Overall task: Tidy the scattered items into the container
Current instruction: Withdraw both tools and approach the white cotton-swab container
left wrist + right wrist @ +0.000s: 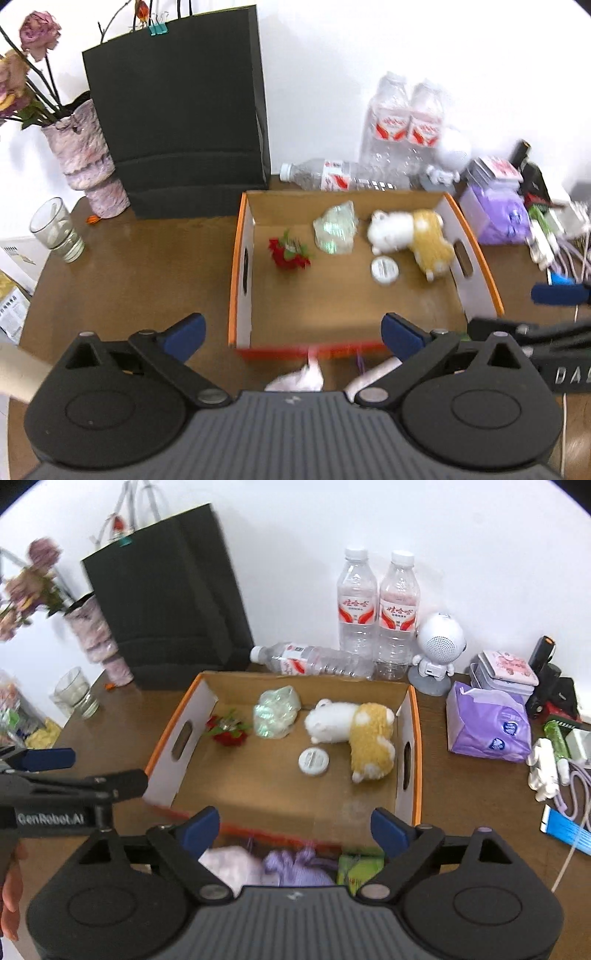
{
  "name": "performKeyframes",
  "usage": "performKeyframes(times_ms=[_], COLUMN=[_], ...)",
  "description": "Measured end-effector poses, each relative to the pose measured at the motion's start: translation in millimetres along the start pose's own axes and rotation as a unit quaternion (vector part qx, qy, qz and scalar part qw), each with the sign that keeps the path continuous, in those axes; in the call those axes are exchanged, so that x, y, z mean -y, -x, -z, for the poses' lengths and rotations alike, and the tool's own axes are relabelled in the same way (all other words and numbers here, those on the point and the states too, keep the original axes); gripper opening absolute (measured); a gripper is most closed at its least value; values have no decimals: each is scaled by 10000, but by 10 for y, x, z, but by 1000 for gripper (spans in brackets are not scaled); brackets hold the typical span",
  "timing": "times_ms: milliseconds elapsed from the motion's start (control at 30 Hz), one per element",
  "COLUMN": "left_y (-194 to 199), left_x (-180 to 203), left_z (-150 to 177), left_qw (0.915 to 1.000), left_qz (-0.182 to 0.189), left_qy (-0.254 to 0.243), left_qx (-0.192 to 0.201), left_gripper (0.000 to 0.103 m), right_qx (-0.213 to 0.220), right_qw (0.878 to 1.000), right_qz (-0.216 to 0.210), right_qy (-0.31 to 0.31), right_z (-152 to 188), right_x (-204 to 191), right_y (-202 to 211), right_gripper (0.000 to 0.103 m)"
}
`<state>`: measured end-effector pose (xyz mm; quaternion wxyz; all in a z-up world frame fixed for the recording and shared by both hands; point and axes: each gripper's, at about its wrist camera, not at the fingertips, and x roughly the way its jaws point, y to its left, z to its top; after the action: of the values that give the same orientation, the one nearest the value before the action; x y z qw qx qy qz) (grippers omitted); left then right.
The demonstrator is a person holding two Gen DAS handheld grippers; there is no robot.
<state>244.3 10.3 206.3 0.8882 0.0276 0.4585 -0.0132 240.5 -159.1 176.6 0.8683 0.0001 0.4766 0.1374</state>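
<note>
Right wrist view: both claws (right claw [295, 827], left claw [293, 332]) gape wide, empty, above the box [415, 738].

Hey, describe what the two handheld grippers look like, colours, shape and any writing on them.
Both grippers match: a ribbed grey body flanked by two round black discs, with black linkage arms on silver pivot pins ending in blue finger pads. Left gripper, right gripper. Seen from the side, the left gripper's black handle carries white lettering that reads GenRobot.AI. No cables or sleeves are visible on them.
</note>
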Motion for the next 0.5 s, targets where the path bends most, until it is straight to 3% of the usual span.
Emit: performKeyframes(times_ms=[300, 500], left_y=[381, 414], left_x=[45, 110], left_z=[719, 1181], left_qw=[9980, 9936], left_qz=[64, 141], left_qy=[225, 334], left_qx=[594, 1069], left_gripper=[103, 103], right_qx=[505, 1031], right_qw=[9987, 9942], right_qz=[-32, -217], right_qy=[-1, -209], right_z=[612, 1033], right_x=[-51, -6], right_y=[300, 326], right_gripper=[91, 91])
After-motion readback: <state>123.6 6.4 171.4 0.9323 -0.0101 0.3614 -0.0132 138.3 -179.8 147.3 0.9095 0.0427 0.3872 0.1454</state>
